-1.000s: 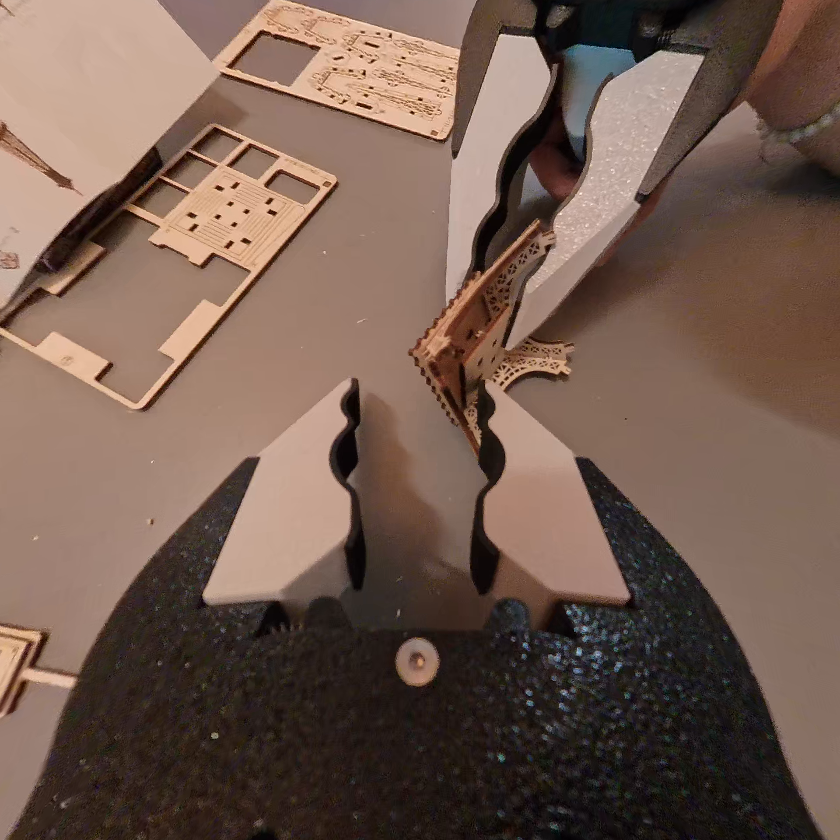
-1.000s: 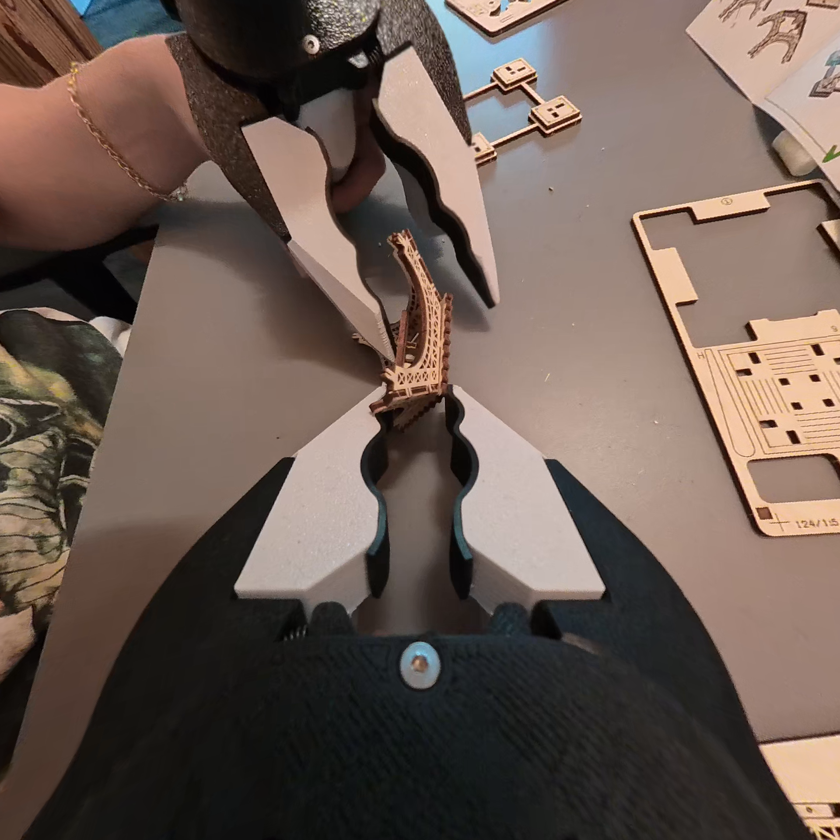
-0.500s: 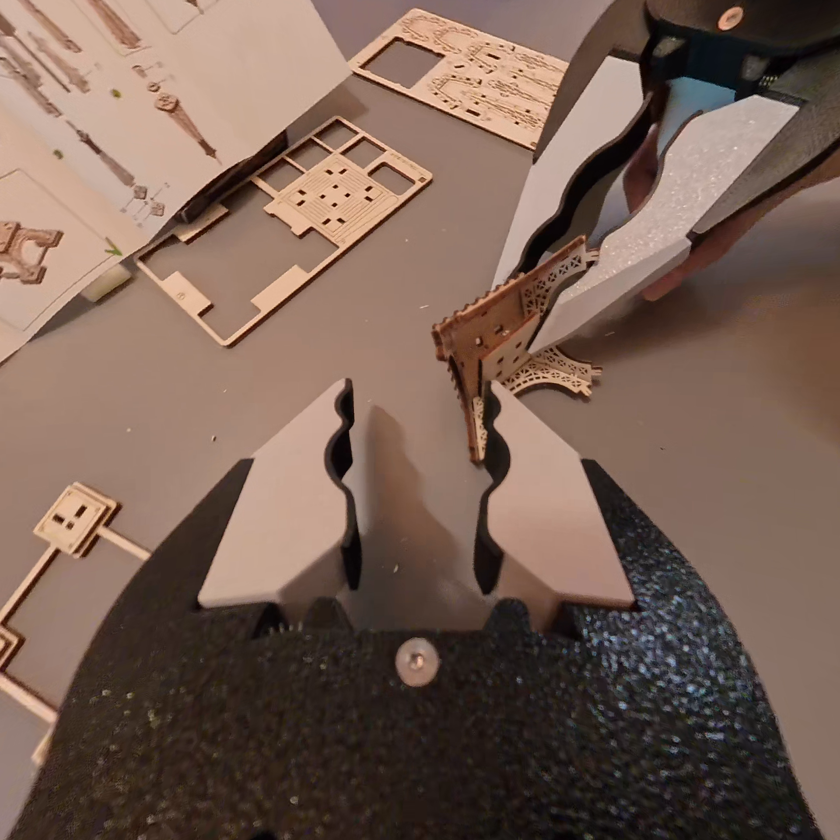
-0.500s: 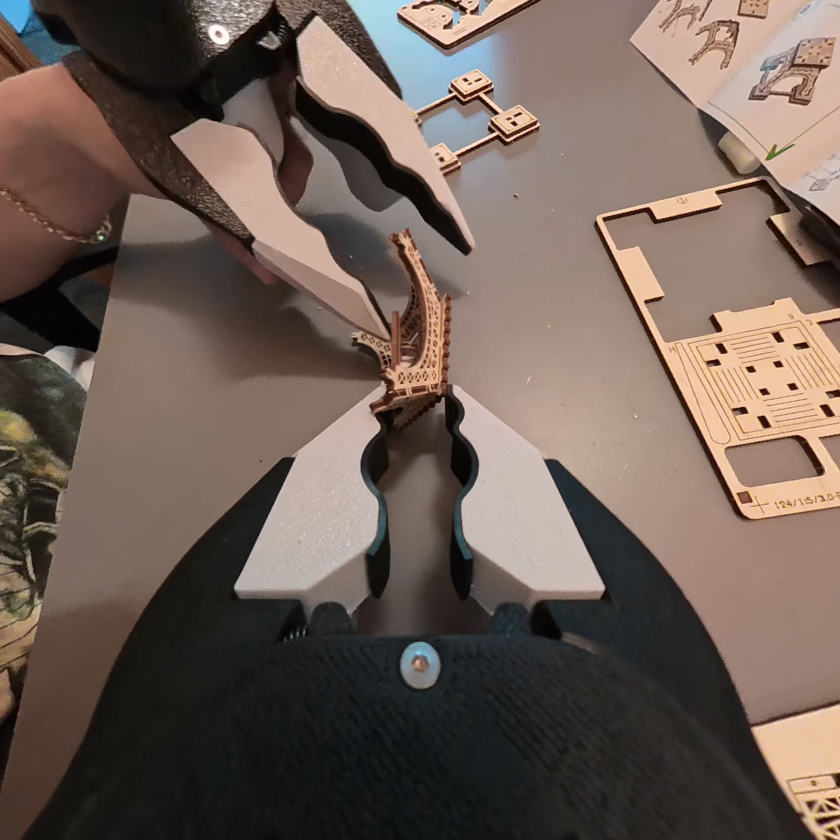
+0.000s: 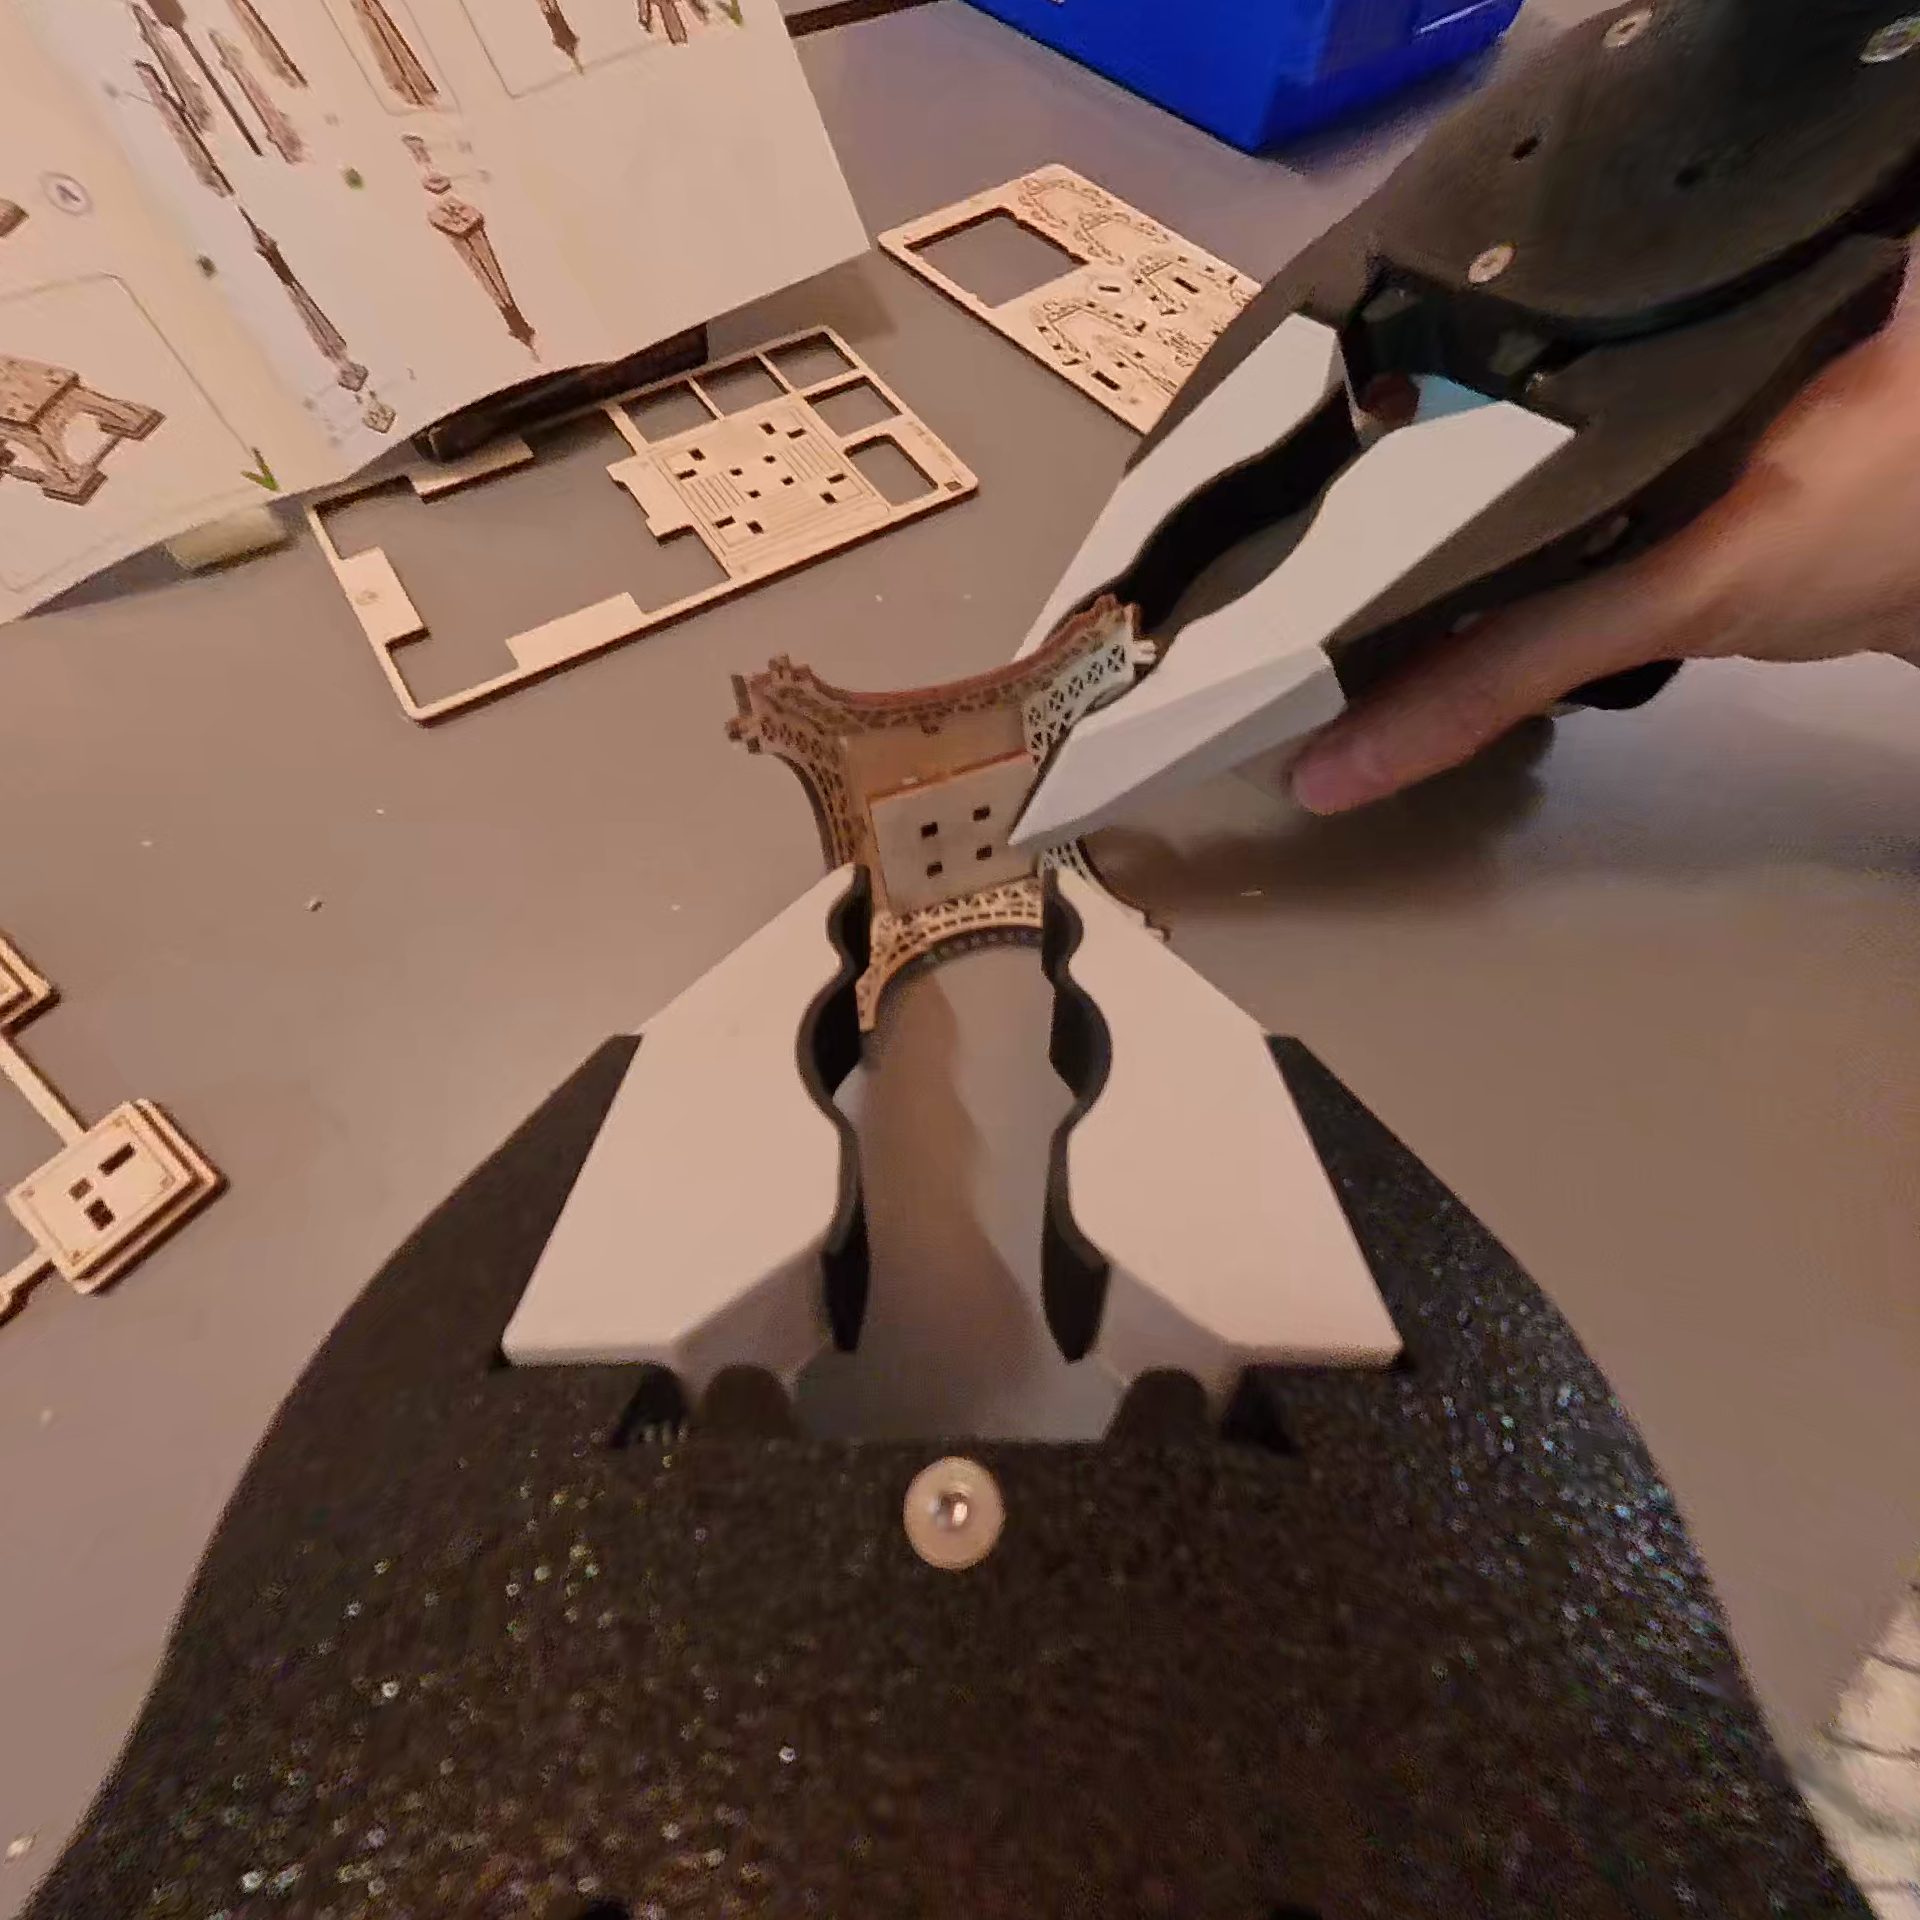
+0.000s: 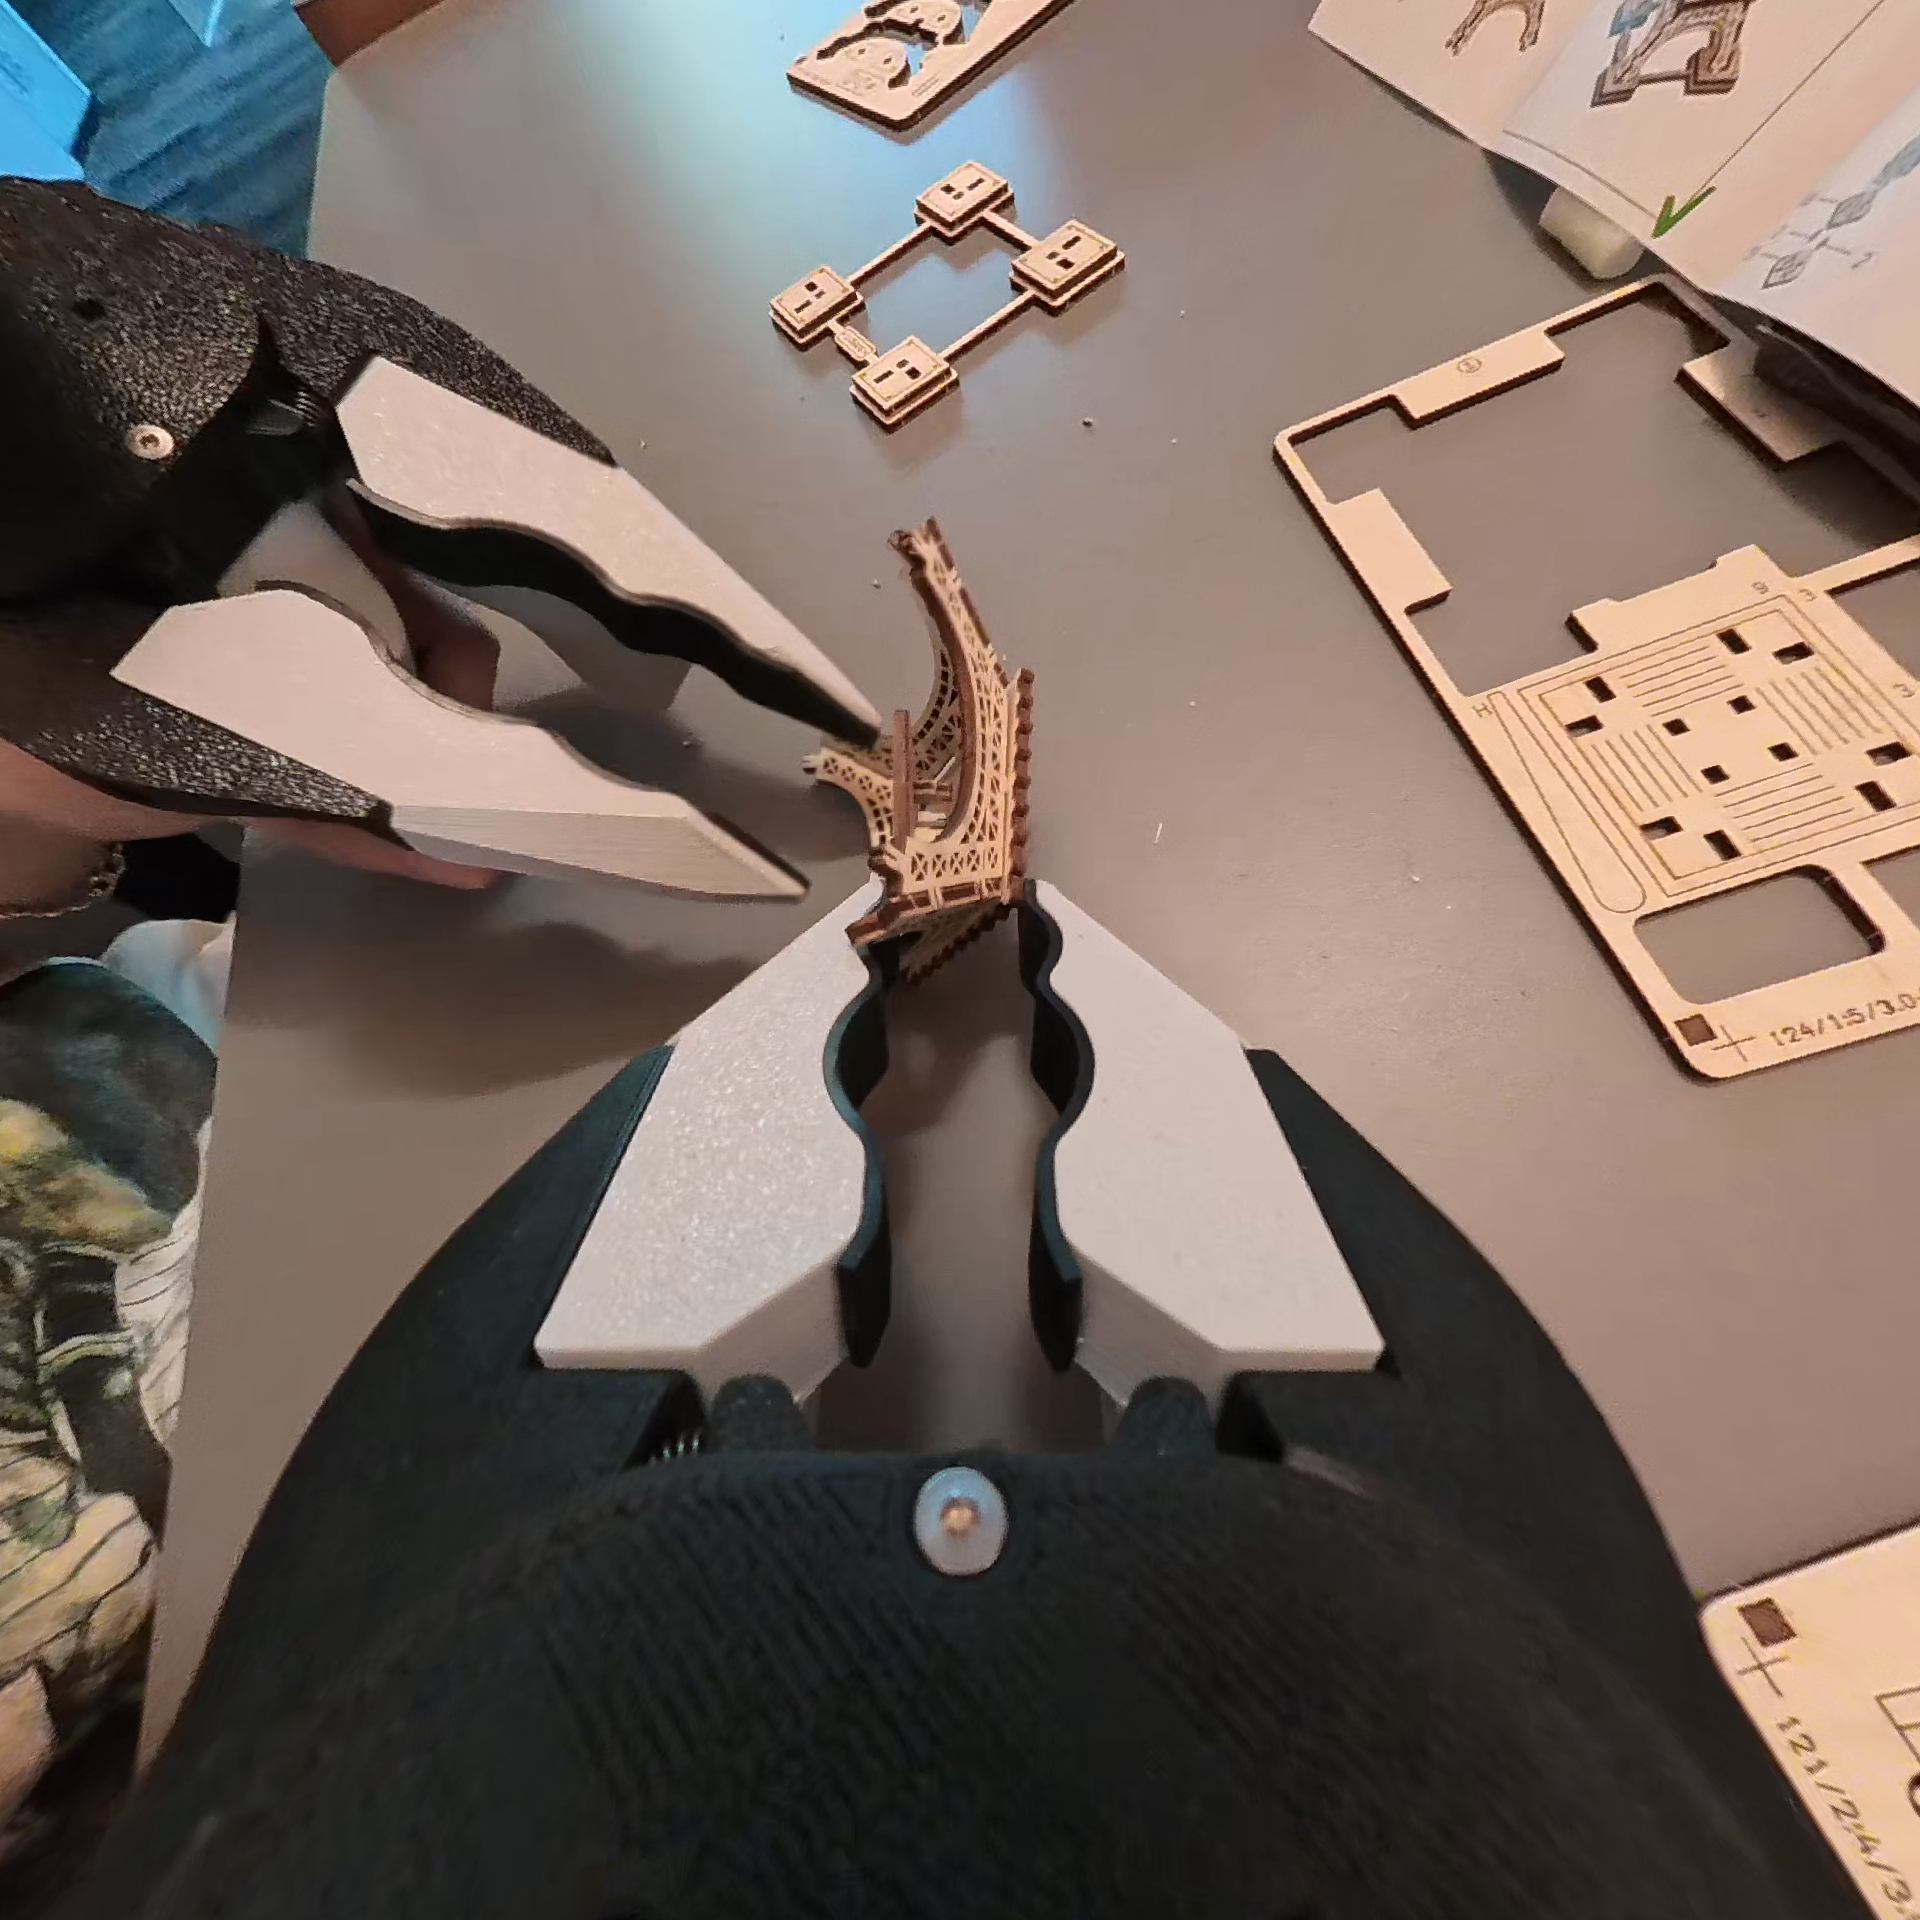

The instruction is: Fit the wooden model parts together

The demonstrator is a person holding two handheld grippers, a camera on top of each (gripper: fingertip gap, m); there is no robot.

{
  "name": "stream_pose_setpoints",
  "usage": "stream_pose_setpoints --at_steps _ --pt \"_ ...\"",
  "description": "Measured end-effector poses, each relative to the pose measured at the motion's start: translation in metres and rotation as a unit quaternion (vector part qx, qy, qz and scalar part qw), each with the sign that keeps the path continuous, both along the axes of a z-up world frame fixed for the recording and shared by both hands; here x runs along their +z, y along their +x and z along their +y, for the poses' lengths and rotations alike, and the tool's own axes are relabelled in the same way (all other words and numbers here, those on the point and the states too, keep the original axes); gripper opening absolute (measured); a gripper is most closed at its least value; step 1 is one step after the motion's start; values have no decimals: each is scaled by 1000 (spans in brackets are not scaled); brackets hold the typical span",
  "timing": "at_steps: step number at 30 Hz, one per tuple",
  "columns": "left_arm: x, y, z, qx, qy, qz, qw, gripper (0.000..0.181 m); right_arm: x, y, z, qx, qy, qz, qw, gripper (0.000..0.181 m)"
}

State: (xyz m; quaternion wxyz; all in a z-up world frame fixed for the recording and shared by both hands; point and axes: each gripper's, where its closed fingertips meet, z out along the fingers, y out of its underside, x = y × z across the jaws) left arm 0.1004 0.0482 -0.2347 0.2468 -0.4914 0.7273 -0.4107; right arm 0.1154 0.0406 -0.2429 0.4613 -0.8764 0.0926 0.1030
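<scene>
A part-built wooden lattice tower base (image 5: 935, 748) is held just above the grey table (image 5: 1507, 1039). My right gripper (image 6: 951, 914) is shut on one leg end of the base (image 6: 966, 748). In the left wrist view it (image 5: 1039, 727) comes in from the upper right. My left gripper (image 5: 951, 888) has its fingertips on either side of the base's lattice arch and pinches it. In the right wrist view it (image 6: 831, 810) comes in from the left, with its upper fingertip against the model.
A cut-out wooden sheet (image 5: 644, 520) and an open instruction booklet (image 5: 364, 208) lie at the far left. A second sheet (image 5: 1081, 291) and a blue box (image 5: 1247, 52) are behind. A four-pad footing frame (image 6: 945, 291) lies beyond the model. The table edge (image 6: 270, 727) is on the left. My two grippers' fingertips are within a few centimetres of each other.
My left gripper has swung round to face the arch side, moved in and narrowed its jaws onto it. The right gripper kept its hold and turned the model.
</scene>
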Motion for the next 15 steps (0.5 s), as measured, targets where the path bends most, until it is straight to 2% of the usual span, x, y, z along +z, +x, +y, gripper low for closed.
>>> stream_pose_setpoints --at_steps 8,15 --pt "-2 7 -4 -2 12 2 1000 26 -1 -3 -2 3 0 27 1000 21" --pt "-6 5 -6 -33 17 11 999 28 -1 -6 -4 18 1 58 998 21"
